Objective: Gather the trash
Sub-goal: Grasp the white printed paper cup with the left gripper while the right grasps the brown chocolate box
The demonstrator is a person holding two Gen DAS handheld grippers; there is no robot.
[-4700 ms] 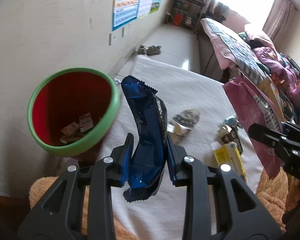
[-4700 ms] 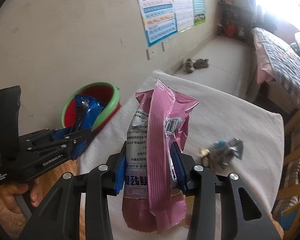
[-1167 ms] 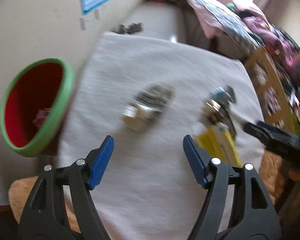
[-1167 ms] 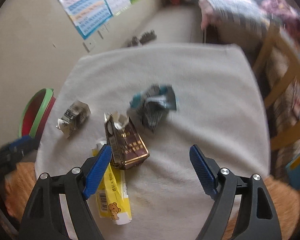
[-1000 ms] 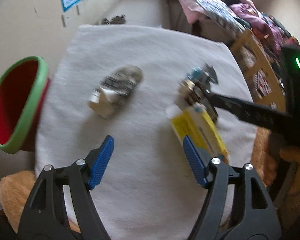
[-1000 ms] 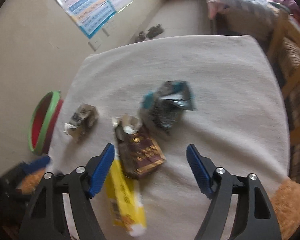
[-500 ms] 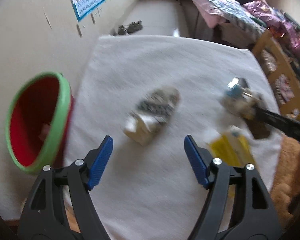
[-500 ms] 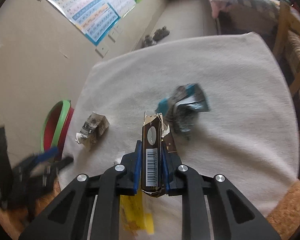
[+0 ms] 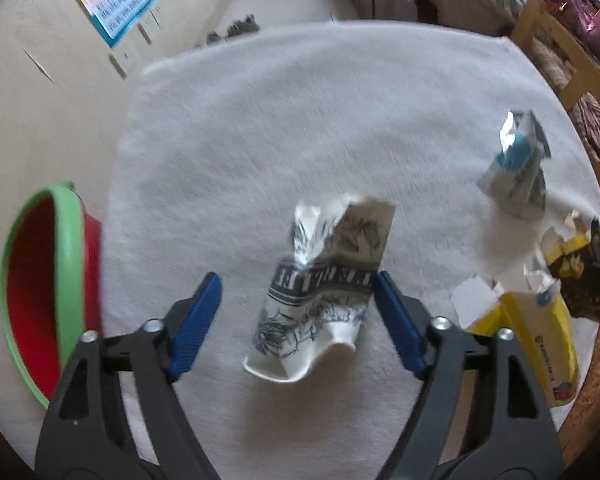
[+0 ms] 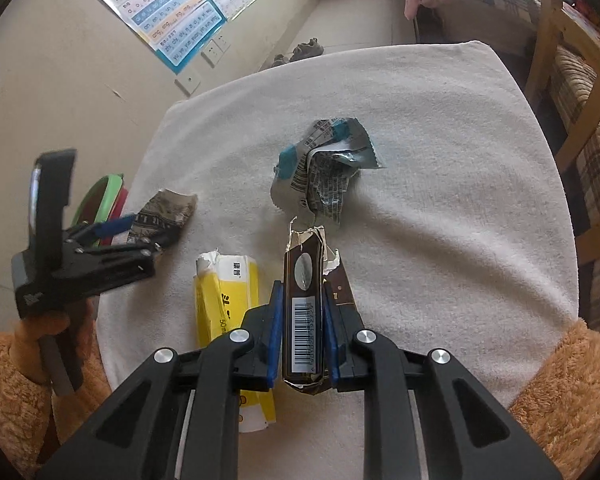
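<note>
A crumpled black-and-white wrapper lies on the white towel-covered table, between the jaws of my left gripper. Those jaws are closing; the right pad touches the wrapper's edge and the left pad stands clear of it. My right gripper is shut on a flattened brown carton with a barcode, torn end pointing away. From the right wrist view, the left gripper hovers at the wrapper. The red bin with a green rim sits off the table's left edge.
A yellow carton lies just left of the brown one. A crumpled blue-and-silver wrapper rests mid-table. A wooden chair and a bed stand to the right, a wall with posters to the left. Fuzzy orange sleeves show at the lower edges.
My right gripper shut on the brown carton and lifted it off the table. My left gripper came down over the black-and-white wrapper, and its jaws have narrowed a little.
</note>
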